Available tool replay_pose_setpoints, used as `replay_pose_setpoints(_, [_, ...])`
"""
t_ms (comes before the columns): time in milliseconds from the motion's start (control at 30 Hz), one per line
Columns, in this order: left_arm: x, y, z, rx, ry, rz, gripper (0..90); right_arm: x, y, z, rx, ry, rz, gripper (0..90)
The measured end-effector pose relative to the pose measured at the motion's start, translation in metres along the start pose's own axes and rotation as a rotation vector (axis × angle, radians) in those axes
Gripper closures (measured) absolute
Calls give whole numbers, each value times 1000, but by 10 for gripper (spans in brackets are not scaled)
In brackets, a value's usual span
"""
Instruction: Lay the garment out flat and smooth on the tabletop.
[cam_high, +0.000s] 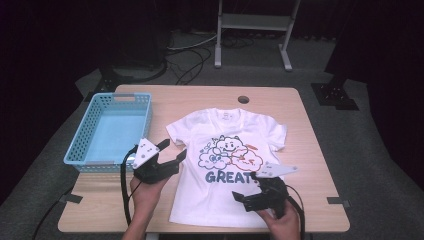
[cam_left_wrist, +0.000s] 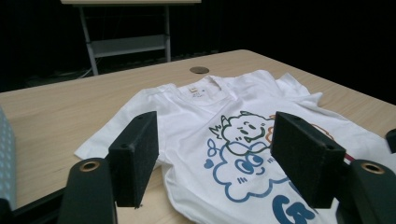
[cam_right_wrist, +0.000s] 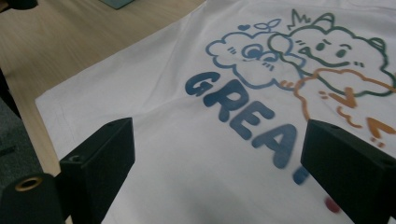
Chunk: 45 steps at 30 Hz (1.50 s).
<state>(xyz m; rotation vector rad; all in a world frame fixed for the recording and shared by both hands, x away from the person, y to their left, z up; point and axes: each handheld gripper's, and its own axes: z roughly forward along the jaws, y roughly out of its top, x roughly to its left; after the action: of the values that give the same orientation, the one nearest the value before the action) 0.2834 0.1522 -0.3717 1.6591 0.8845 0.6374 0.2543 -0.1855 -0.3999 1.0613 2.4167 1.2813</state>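
Looking down, I see a white T-shirt (cam_high: 225, 165) lying flat, print side up, in the middle of the wooden table (cam_high: 310, 125), with a light blue basket (cam_high: 85, 145) beside it on my left. My left gripper (cam_high: 172, 152) hangs at the shirt's left edge, jaws spread wide and holding nothing. My right gripper (cam_high: 242, 189) sits over the lower right of the shirt, also wide open and empty.
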Motion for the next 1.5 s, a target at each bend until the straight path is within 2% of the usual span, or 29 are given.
replay_pose_setpoints(33, [1,-1,-3,-5,0,-3,304,6,3,7,10,-4,-7,93])
replay_pose_setpoints(67, [1,-1,-3,-5,0,-3,301,6,3,7,10,-4,-7,93])
replay_pose_setpoints(100, [2,-2,-9,-20,-6,-15,300,14,7,20,36,-8,-16,93])
replay_pose_setpoints(300, [8,-6,-22,-51,-14,-38,289,41,20,61,130,-6,-35,93])
replay_pose_setpoints(367, [11,-8,-25,-59,-13,-46,289,48,23,73,153,-7,-44,93])
replay_pose_setpoints(400, [11,-8,-25,-59,-13,-46,289,48,23,73,153,-7,-44,93])
replay_pose_setpoints(433, [14,-7,-29,-54,-19,-48,289,55,26,87,176,-1,-53,93])
replay_pose_setpoints(467, [14,-7,-29,-54,-19,-48,289,55,26,87,176,-1,-53,93])
replay_pose_setpoints(533, [19,-7,-35,-76,-21,-60,289,63,29,99,203,-3,-61,93])
replay_pose_setpoints(667, [24,-8,-40,-84,-18,-76,288,74,33,116,245,-16,-97,85])
replay_pose_setpoints(767, [25,-10,-43,-88,-15,-83,289,80,33,121,246,-43,-138,84])
replay_pose_setpoints(833, [26,-10,-44,-87,-16,-84,289,83,33,122,246,-45,-153,68])
replay_pose_setpoints(967, [26,-12,-44,-84,-18,-84,288,86,31,121,243,-23,-176,69])
replay_pose_setpoints(1100, [25,-13,-44,-83,-21,-86,288,89,27,117,245,19,-215,69])
replay_pose_setpoints(1233, [22,-13,-42,-80,-28,-78,280,85,26,110,262,61,-227,105])
replay_pose_setpoints(1300, [20,-12,-41,-78,-33,-74,270,76,27,103,253,88,-187,108])
replay_pose_setpoints(1433, [19,-12,-40,-83,-47,-75,261,48,35,83,200,61,-120,94])
replay_pose_setpoints(1467, [18,-12,-39,-83,-53,-77,252,31,40,73,173,33,-100,94])
replay_pose_setpoints(1500, [18,-12,-39,-84,-56,-76,251,26,42,70,163,15,-90,94])
